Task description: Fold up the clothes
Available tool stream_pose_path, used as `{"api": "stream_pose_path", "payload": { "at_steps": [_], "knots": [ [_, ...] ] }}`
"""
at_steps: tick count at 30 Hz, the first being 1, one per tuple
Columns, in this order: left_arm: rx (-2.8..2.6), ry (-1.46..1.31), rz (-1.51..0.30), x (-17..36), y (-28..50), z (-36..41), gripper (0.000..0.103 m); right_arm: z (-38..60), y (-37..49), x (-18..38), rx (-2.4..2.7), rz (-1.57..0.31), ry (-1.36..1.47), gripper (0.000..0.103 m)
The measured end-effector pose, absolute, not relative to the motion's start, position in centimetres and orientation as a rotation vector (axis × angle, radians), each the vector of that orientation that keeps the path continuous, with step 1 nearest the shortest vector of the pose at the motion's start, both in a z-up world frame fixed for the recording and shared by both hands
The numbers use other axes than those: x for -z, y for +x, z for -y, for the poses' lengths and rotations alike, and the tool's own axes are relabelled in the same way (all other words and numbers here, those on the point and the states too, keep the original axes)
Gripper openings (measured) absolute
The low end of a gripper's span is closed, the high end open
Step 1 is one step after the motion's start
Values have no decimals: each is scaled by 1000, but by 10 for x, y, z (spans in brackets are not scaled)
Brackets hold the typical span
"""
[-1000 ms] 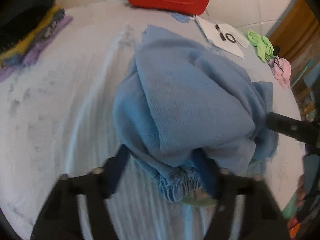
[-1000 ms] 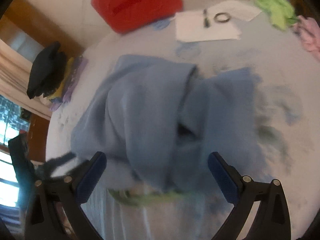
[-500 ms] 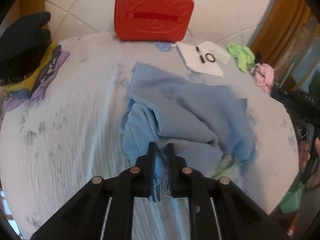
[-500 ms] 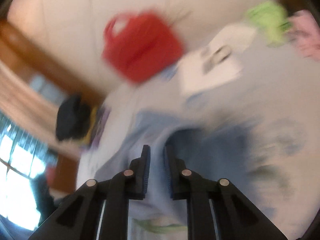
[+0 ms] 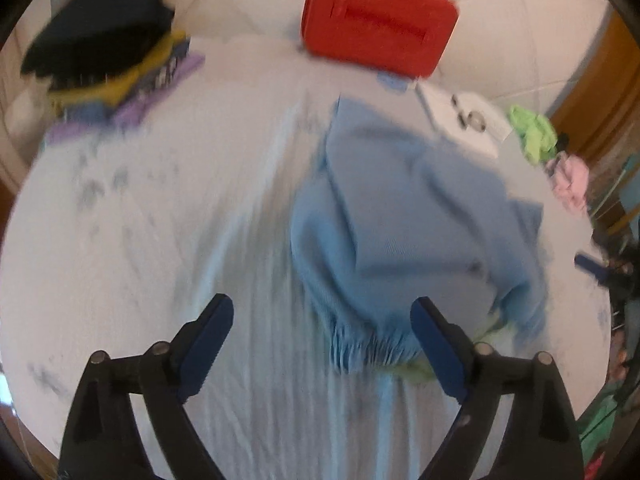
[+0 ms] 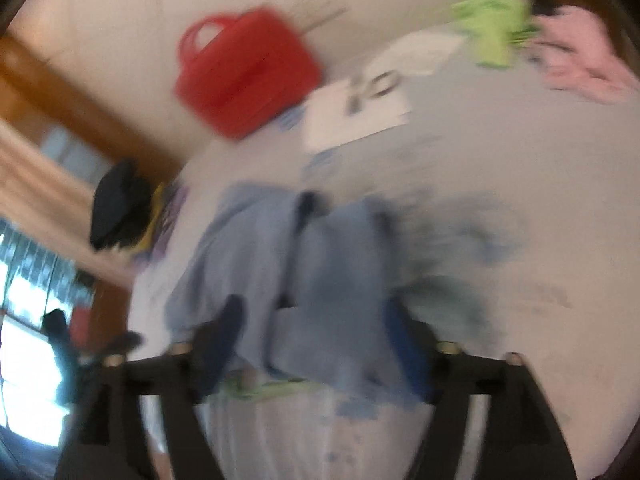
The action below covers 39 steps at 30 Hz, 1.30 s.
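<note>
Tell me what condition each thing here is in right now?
Blue garment: crumpled, unfolded.
Left gripper: open, empty.
Right gripper: open around the cloth's near edge.
Red case: closed.
Clothes stack: folded, piled.
Green cloth: bunched.
Pink cloth: bunched.

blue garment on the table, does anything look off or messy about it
Yes. The blue garment lies bunched in uneven overlapping folds rather than flat, and a strip of green cloth pokes out from under its near edge. Both grippers are open.

Both wrist views close above bed, facing headboard, sharing blue garment (image 5: 412, 232) (image 6: 304, 280)
</note>
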<state>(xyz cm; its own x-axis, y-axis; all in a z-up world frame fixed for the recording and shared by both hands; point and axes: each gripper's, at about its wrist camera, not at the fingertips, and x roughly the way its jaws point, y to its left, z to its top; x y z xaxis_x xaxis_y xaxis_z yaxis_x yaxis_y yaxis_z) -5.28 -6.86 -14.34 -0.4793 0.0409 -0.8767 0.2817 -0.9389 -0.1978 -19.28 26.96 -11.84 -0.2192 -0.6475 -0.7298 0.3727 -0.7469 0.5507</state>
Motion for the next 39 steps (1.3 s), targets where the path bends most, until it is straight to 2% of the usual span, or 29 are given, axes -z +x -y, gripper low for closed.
{"api": "stream_pose_path", "payload": {
  "at_steps": [1, 4, 6, 7, 8, 9, 10, 11, 12, 15, 20, 24, 25, 27, 28, 29, 31, 33, 34, 39],
  "knots": [
    [2520, 1541, -502, 157, -52, 67, 91, -255, -196, 123, 1980, 321, 1394, 97],
    [2500, 1608, -506, 185, -57, 59, 78, -217, -206, 140, 1898, 320, 1435, 97],
    [2522, 1660, -451, 200, -66, 52, 55, -192, -208, 151, 1861, 286, 1469, 97],
    [2546, 1695, -435, 204, -72, 48, 25, -179, -208, 159, 1857, 243, 1493, 97],
    [2566, 1678, -420, 198, -77, 48, 17, -168, -208, 167, 1846, 211, 1521, 95],
    [2586, 1658, -406, 192, -81, 48, 13, -157, -208, 176, 1825, 193, 1548, 74],
    [2606, 1636, -391, 185, -85, 47, 11, -147, -207, 185, 1802, 180, 1571, 22],
    [2625, 1615, -376, 179, -89, 47, 10, -140, -205, 186, 1773, 197, 1564, 3],
    [2652, 1563, -378, 165, -89, 55, 10, -137, -204, 179, 1757, 242, 1534, 6],
    [2729, 1354, -350, 111, -83, 90, 10, -151, -205, 138, 1787, 419, 1386, 6],
    [2762, 1134, -323, 39, -63, 150, 10, -244, -200, 36, 2020, 651, 1078, 6],
    [2699, 1122, -399, 33, -54, 179, 10, -319, -176, -6, 2211, 706, 1009, 6],
    [2684, 1132, -436, 36, -52, 185, 14, -333, -171, -5, 2237, 717, 1044, 7],
    [2644, 1199, -496, 50, -54, 187, 31, -357, -165, 7, 2279, 720, 1134, 14],
    [2608, 1219, -490, 57, -56, 185, 45, -364, -166, 19, 2273, 707, 1212, 18],
    [2575, 1237, -475, 64, -55, 182, 55, -368, -166, 32, 2252, 684, 1300, 22],
    [2542, 1267, -493, 76, -52, 177, 61, -375, -163, 59, 2223, 630, 1452, 45],
    [2513, 1311, -504, 88, -50, 171, 62, -386, -159, 84, 2201, 610, 1556, 57],
    [2503, 1336, -505, 93, -49, 168, 62, -393, -158, 94, 2196, 616, 1587, 61],
    [2502, 1454, -527, 126, -52, 136, 62, -431, -158, 103, 2245, 663, 1626, 66]
  ]
}}
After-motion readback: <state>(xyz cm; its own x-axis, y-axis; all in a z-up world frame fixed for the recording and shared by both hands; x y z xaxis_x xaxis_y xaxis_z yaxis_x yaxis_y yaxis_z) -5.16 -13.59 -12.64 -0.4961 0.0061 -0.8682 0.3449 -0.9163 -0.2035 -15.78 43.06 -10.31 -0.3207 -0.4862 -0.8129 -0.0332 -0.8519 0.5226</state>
